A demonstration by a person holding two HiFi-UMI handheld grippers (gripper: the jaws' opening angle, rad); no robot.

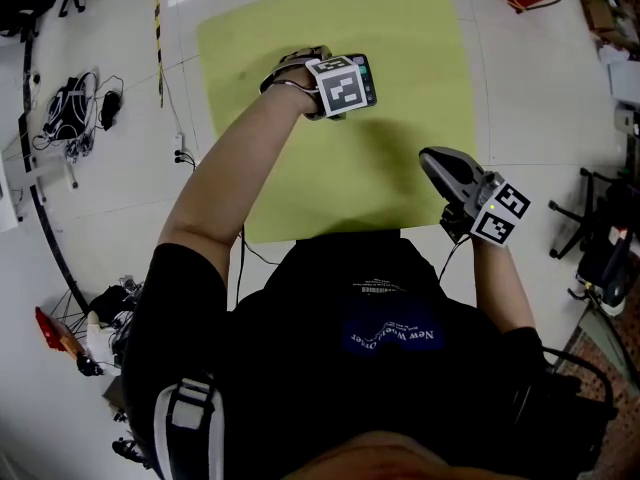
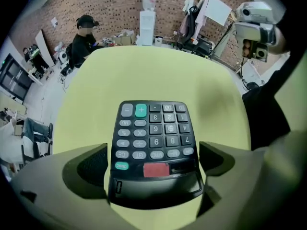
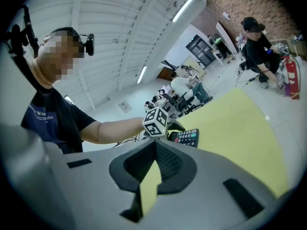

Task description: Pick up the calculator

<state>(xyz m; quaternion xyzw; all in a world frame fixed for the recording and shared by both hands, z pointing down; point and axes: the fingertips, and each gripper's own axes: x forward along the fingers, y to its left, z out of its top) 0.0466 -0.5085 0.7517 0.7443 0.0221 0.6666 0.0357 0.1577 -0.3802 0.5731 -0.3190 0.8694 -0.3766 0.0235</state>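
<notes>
Calculator (image 2: pixel 152 143) clamped in left tongs (image 2: pixel 153 160) over yellow table (image 1: pixel 410 28); right tongs (image 3: pixel 154 147) closed, empty.

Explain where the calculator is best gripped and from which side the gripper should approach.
Grip the calculator across its long side edges near the display end, coming in from that end. It is a thin flat slab whose straight, parallel sides fit the jaws; the left gripper holds it just so.
</notes>
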